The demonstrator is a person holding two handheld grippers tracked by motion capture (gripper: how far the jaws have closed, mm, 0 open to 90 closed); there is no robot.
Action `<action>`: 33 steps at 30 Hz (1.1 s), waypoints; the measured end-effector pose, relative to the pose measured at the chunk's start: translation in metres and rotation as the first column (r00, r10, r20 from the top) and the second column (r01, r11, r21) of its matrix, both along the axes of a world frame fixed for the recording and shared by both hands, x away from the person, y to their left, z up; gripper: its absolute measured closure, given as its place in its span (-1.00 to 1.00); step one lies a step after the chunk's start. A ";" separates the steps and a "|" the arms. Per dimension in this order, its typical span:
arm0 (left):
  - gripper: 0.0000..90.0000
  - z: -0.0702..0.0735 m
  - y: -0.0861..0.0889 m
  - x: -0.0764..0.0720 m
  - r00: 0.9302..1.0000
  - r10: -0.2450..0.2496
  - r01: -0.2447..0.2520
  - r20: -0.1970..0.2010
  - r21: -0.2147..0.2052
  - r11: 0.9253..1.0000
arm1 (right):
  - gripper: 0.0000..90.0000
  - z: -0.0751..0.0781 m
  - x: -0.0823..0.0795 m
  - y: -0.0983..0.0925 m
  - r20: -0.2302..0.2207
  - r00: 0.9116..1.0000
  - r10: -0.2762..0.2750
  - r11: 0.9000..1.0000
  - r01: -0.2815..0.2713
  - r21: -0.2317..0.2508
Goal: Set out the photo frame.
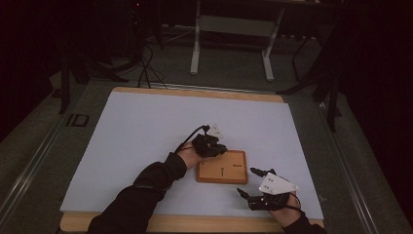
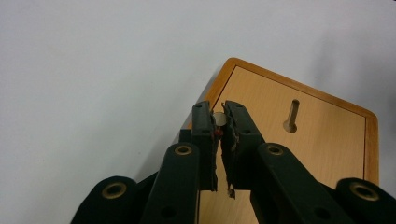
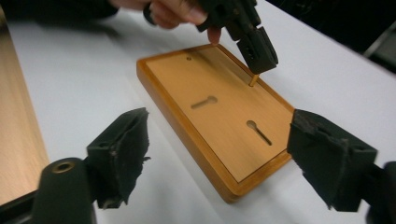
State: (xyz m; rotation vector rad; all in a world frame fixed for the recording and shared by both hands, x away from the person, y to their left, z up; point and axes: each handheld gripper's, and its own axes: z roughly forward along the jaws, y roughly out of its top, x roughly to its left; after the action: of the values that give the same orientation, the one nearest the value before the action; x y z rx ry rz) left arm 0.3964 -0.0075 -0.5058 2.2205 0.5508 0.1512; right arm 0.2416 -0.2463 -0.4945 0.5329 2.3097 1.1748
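While the right gripper gapes wide, the left gripper pinches a peg at the board edge.

Dim room, dark at the edges. Worktop has a pale lilac-white sheet over it, wood edge showing front and back. Grey carpet floor beyond. White metal table frame at the back, black cables trailing on the floor to its left, dark stands at both sides.
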 end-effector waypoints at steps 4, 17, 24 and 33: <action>0.87 0.000 0.001 0.006 0.999 -0.019 0.018 -0.029 -0.009 1.000 | -0.43 -0.003 -0.009 0.005 0.121 0.993 0.013 0.990 0.004 -0.141; 0.87 -0.001 0.006 0.024 0.989 -0.052 0.044 -0.136 -0.061 0.997 | -0.19 -0.037 -0.015 0.027 0.397 0.902 0.168 0.807 0.106 -0.581; 0.87 -0.001 0.006 0.028 0.986 -0.060 0.050 -0.152 -0.068 0.996 | -0.05 -0.052 -0.010 0.032 0.441 0.867 0.232 0.736 0.140 -0.662; 0.87 -0.002 0.008 0.032 0.981 -0.068 0.054 -0.181 -0.082 0.995 | 0.31 -0.063 -0.008 0.037 0.515 0.790 0.333 0.658 0.197 -0.727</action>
State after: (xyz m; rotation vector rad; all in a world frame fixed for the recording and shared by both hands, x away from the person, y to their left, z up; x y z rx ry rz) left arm 0.4288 0.0006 -0.5076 2.1859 0.5775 -0.1063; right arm 0.2335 -0.2096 -0.5572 -0.2540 1.9622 0.2156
